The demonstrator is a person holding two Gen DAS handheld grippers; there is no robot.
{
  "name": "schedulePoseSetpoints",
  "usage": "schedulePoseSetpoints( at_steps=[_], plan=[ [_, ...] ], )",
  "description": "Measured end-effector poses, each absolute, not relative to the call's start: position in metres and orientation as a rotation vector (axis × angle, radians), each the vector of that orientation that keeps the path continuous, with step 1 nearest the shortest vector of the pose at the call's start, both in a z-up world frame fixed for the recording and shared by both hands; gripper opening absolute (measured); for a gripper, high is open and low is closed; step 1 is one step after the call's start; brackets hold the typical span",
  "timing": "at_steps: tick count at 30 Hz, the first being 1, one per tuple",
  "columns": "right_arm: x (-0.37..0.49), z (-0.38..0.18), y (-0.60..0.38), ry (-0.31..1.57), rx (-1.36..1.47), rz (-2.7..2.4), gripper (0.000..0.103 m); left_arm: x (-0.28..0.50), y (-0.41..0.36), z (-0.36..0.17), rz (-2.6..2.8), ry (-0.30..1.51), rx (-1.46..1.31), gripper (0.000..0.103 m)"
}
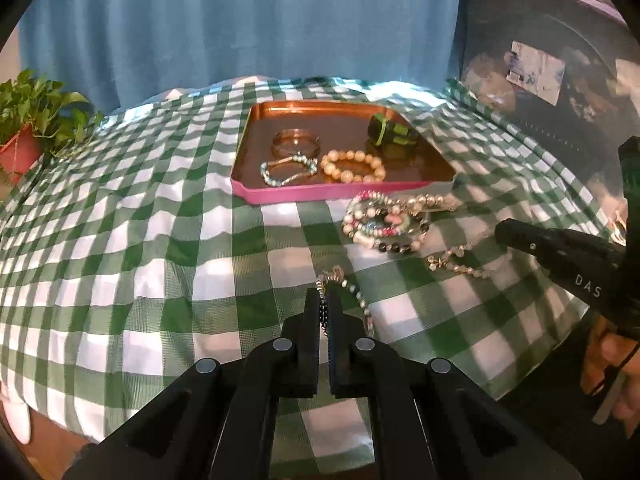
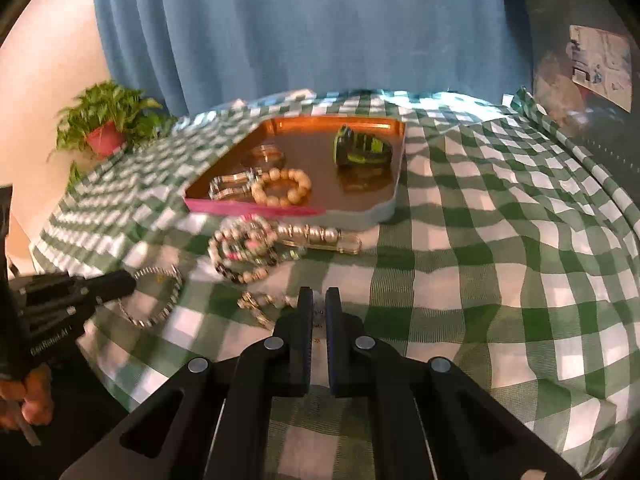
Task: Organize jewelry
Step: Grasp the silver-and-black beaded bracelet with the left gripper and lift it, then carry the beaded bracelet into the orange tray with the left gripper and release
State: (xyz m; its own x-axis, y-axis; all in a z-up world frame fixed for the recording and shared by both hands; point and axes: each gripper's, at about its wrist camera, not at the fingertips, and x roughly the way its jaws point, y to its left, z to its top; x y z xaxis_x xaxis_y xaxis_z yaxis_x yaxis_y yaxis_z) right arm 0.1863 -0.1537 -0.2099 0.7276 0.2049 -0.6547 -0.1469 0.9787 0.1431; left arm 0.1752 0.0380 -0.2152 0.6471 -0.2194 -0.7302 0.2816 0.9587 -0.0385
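The beaded bracelet (image 1: 349,292) hangs from the left claw (image 1: 324,300), whose jaws are clamped on its strand near the front edge of the bench (image 1: 160,240), above the green-checked cloth. To do this carry well, I would judge it best to keep the grip firm, lift until the loose loop clears the cloth, and travel toward the tray without dragging across the pile of bracelets (image 1: 384,220) lying just before the tray's front wall; a snag there could pull others along.

The right claw (image 2: 319,300) has its jaws together with nothing visibly between them, close to a small chain (image 2: 260,306) on the cloth.

The tray (image 1: 280,194), pink-walled with a copper floor, sits toward the back of the bench. It holds a clear bangle (image 1: 295,140), a silver-beaded bracelet (image 1: 288,172), a cream-bead bracelet (image 1: 352,166) and a green-and-black watch (image 1: 390,132) at its far right corner. Bare floor at the middle looks the safest drop spot.
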Motion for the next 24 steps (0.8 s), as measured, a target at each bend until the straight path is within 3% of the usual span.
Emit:
schedulePoseSetpoints(
  at_steps=[8,24],
  plan=[
    [0.169,-0.173,-0.173,0.716,0.197,0.167,0.005,0.170,0.050,-0.187,-0.206,0.861,0.006,0.003],
    [0.145,-0.103,-0.160,0.642,0.128,0.208,0.005,0.146,0.037,-0.099,-0.254,0.702,0.076,0.003]
  ],
)
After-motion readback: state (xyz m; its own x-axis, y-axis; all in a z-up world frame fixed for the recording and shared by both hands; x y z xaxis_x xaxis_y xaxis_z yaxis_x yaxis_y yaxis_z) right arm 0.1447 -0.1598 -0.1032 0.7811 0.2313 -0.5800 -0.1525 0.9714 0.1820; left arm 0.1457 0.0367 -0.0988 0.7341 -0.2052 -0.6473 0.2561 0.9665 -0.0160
